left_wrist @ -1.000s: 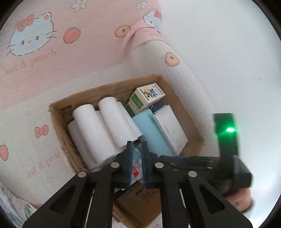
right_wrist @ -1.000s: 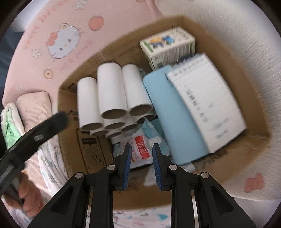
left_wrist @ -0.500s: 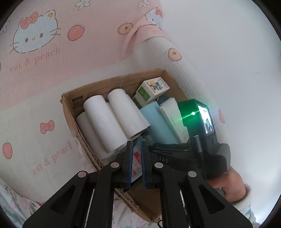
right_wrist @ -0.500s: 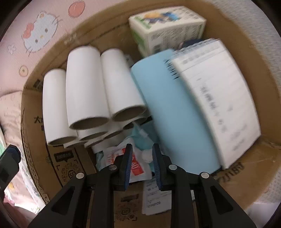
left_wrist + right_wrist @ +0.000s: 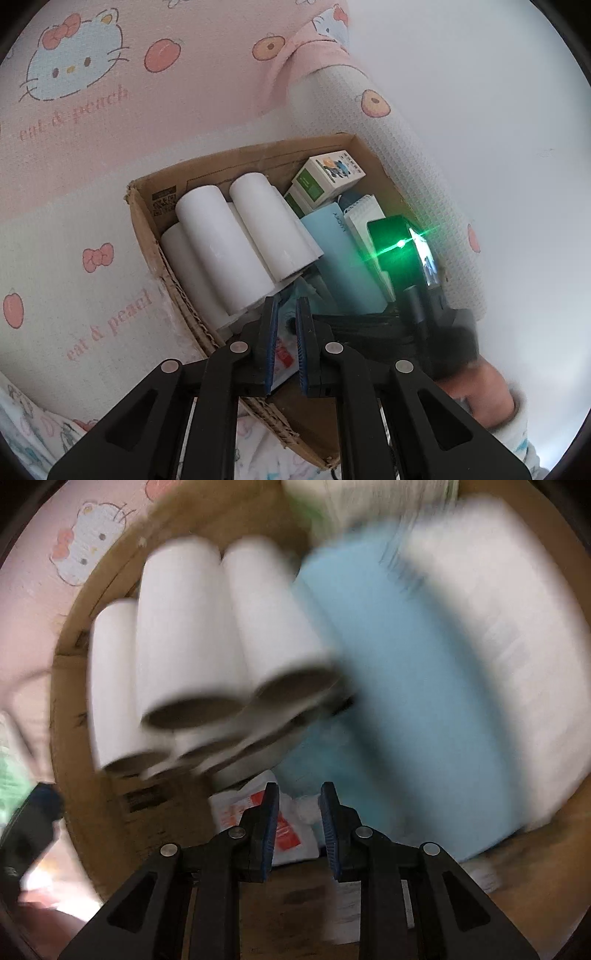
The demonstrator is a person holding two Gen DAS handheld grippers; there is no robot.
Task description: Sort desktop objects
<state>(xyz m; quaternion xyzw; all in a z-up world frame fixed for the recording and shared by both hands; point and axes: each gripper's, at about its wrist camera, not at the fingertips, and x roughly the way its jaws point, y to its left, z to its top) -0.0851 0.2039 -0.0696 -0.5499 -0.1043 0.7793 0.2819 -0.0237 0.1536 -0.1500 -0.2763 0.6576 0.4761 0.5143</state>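
Observation:
A cardboard box [image 5: 147, 236] on a pink Hello Kitty blanket holds several white paper rolls [image 5: 221, 240], a light blue book [image 5: 343, 258], a white spiral notepad [image 5: 364, 214] and a green-and-white carton [image 5: 325, 177]. My left gripper [image 5: 285, 314] hovers above the box's near edge, jaws a narrow gap apart, empty. My right gripper [image 5: 299, 797] is low inside the box, jaws partly open, over a white packet with red print [image 5: 258, 812] beside the rolls [image 5: 184, 635] and blue book [image 5: 399, 686]. The right gripper's body [image 5: 406, 280] shows in the left view.
The pink-and-white blanket [image 5: 74, 166] surrounds the box. A white wall [image 5: 498, 110] rises to the right. A hand [image 5: 480, 387] holds the right gripper at the lower right. The right wrist view is motion-blurred.
My right gripper has dropped deeper into the box toward the white packet, jaws slightly wider. The left gripper has drawn back and up a little.

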